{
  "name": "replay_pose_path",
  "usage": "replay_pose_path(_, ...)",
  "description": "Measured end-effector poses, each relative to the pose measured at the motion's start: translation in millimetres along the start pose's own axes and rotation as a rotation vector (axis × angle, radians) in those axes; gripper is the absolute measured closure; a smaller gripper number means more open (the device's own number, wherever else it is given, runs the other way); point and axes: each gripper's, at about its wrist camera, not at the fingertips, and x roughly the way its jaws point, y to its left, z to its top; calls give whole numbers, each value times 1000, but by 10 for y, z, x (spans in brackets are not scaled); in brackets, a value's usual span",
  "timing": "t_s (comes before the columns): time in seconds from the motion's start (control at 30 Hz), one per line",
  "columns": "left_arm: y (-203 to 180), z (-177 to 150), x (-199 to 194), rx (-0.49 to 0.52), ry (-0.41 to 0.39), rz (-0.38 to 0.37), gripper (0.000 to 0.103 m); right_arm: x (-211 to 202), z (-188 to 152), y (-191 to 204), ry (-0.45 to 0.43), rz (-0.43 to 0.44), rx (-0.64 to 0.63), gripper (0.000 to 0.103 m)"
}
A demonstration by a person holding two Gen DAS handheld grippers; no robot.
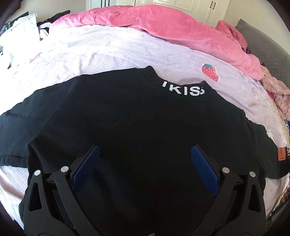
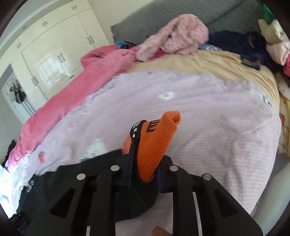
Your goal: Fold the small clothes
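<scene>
Bedroom scene, seen from two cameras mounted on hand-held grippers working over a bed. Covering the bed is a pale lilac sheet [image 1: 126, 54] with a strawberry patch [image 1: 209, 71], and a rumpled pink blanket [image 1: 163, 25] lies along its far side. White wardrobe doors [image 2: 54, 49] line the wall beyond, and a grey padded headboard [image 2: 163, 16] stands at the head of the bed, where a fluffy pink garment [image 2: 177, 34] and a dark blue garment [image 2: 241, 43] are piled on a tan cover [image 2: 199, 61]. A black shirt [image 1: 126, 118] with white letters at the collar lies spread flat on the sheet. Above it hovers the left gripper [image 1: 145, 154], its blue-padded jaws spread wide and holding nothing. The right gripper [image 2: 145, 163] has its jaws pressed together on the shirt's orange cuff [image 2: 155, 141], lifting it above the sheet.
</scene>
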Motion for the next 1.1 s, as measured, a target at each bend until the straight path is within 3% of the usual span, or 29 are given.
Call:
replay_pose_path(0.27, 205, -23, -179, -30, -49, -31, 9, -159, -40, 848, 12, 180, -108, 85)
replay_pose_path(0.43, 396, -13, -311, -87, -77, -84, 9, -216, -217, 1533, 65, 330, -170, 85)
replay_pose_path(0.63, 630, -15, -434, -132, -113, -69, 9, -240, -548, 2267, 147, 463, -244, 85)
replay_pose_path(0.83, 891, -40, -542, -189, -140, -72, 9, -299, -948, 2894, 202, 537, -320, 85)
replay_pose_path(1.1, 1071, -60, -636, -225, -160, -70, 9, -350, -1406, 3356, 273, 571, -411, 83)
